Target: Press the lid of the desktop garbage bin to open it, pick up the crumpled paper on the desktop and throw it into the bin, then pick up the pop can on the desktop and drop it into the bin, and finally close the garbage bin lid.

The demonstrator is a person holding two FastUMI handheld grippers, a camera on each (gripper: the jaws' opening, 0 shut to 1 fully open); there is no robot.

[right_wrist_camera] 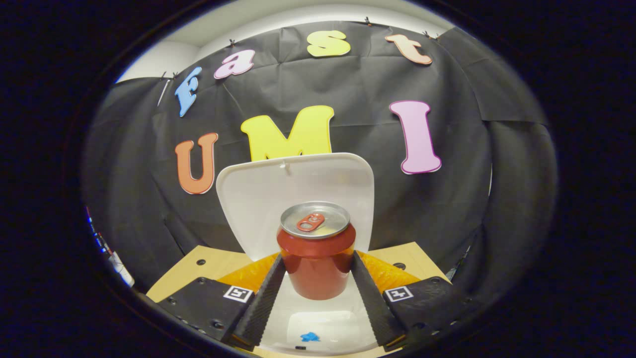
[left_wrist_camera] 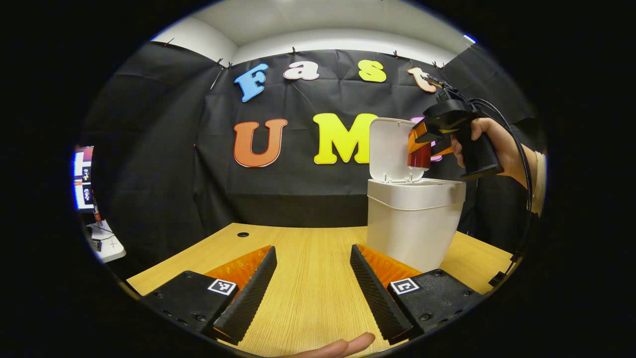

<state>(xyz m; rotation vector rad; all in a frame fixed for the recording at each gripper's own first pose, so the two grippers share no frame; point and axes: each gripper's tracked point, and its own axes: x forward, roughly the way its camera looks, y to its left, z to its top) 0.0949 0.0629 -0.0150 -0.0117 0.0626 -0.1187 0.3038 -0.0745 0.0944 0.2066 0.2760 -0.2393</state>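
Note:
The white bin (left_wrist_camera: 412, 228) stands on the wooden table (left_wrist_camera: 308, 288) to the right, its lid (left_wrist_camera: 392, 146) raised upright. A hand holds my right gripper (left_wrist_camera: 422, 149) over the bin's mouth, shut on the red pop can (left_wrist_camera: 420, 158). In the right gripper view the can (right_wrist_camera: 317, 263) sits upright between the fingers of the right gripper (right_wrist_camera: 318, 256), with the lid (right_wrist_camera: 258, 199) right behind it and the bin's inside (right_wrist_camera: 323, 318) below. A small blue scrap (right_wrist_camera: 310, 336) lies on the bin's floor. My left gripper (left_wrist_camera: 313, 248) hovers low over the table, open and holding nothing.
A cable hole (left_wrist_camera: 243, 234) sits near the table's far edge. A screen (left_wrist_camera: 83, 179) and a white stand (left_wrist_camera: 107, 243) are off the table's left side. A fingertip (left_wrist_camera: 343, 346) pokes in at the bottom. A cable (left_wrist_camera: 521, 164) trails from the right gripper.

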